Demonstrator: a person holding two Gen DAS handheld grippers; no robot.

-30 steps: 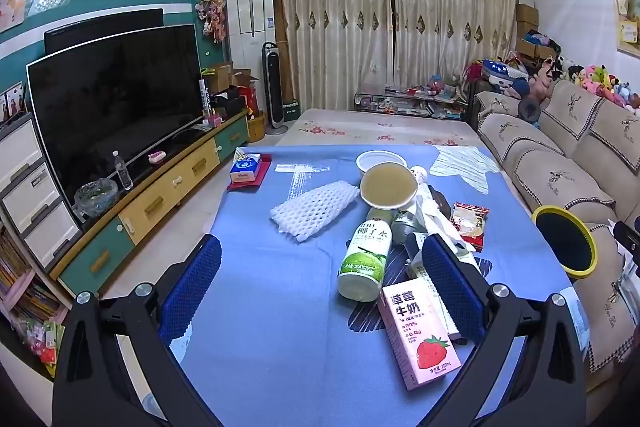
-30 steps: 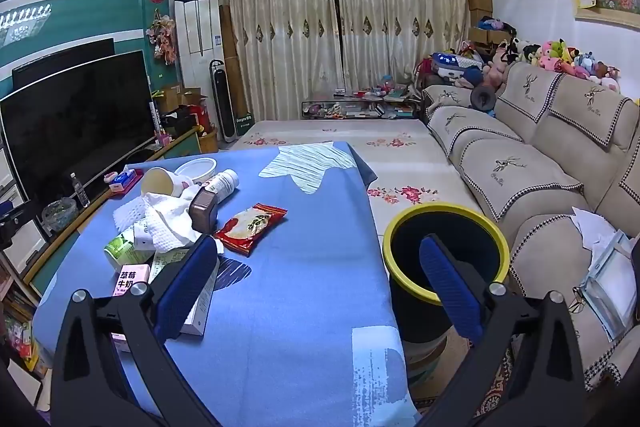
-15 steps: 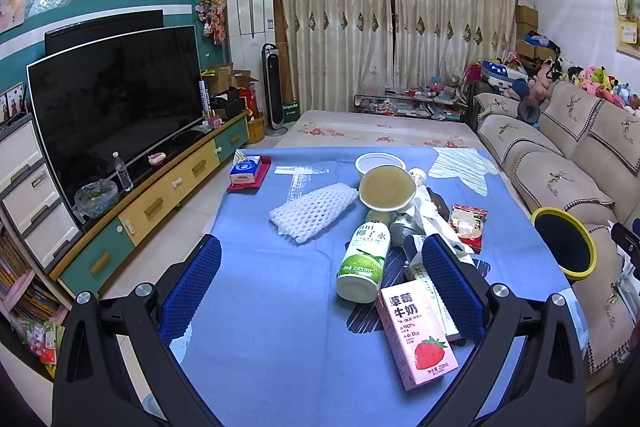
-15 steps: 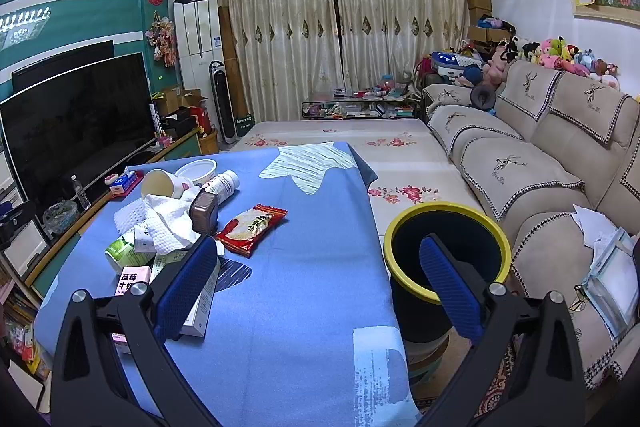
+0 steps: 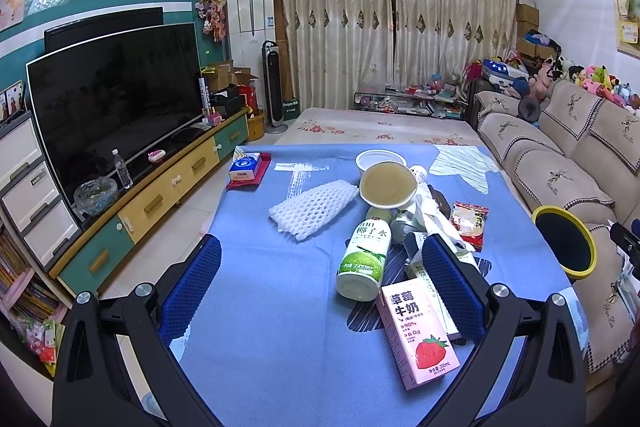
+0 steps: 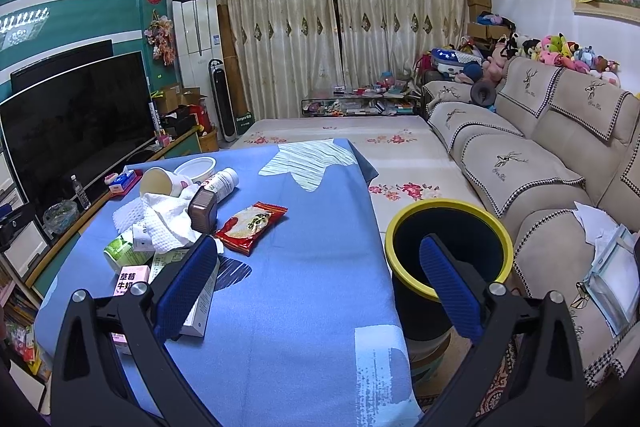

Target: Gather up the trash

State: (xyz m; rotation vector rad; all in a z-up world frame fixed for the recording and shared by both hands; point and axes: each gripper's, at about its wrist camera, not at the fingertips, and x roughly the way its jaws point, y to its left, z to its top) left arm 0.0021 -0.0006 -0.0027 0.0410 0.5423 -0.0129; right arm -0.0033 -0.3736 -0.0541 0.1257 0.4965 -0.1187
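Trash lies on a blue-clothed table (image 5: 280,307): a pink strawberry milk carton (image 5: 416,333), a green-and-white drink bottle (image 5: 364,255), a paper cup (image 5: 387,185), white foam netting (image 5: 312,209), crumpled tissue (image 6: 166,221) and a red snack packet (image 6: 252,222). A black bin with a yellow rim (image 6: 448,259) stands right of the table, also in the left wrist view (image 5: 564,241). My left gripper (image 5: 320,283) is open and empty above the near table, just short of the bottle. My right gripper (image 6: 318,283) is open and empty, over the table edge beside the bin.
A TV (image 5: 116,99) on a low cabinet (image 5: 160,195) runs along the left. A beige sofa (image 6: 540,179) stands on the right behind the bin. A tissue pack on a red mat (image 5: 246,167) and a white bowl (image 5: 380,159) sit at the far table end.
Both grippers have barely shifted; the views are nearly the same. Both stay open and empty.
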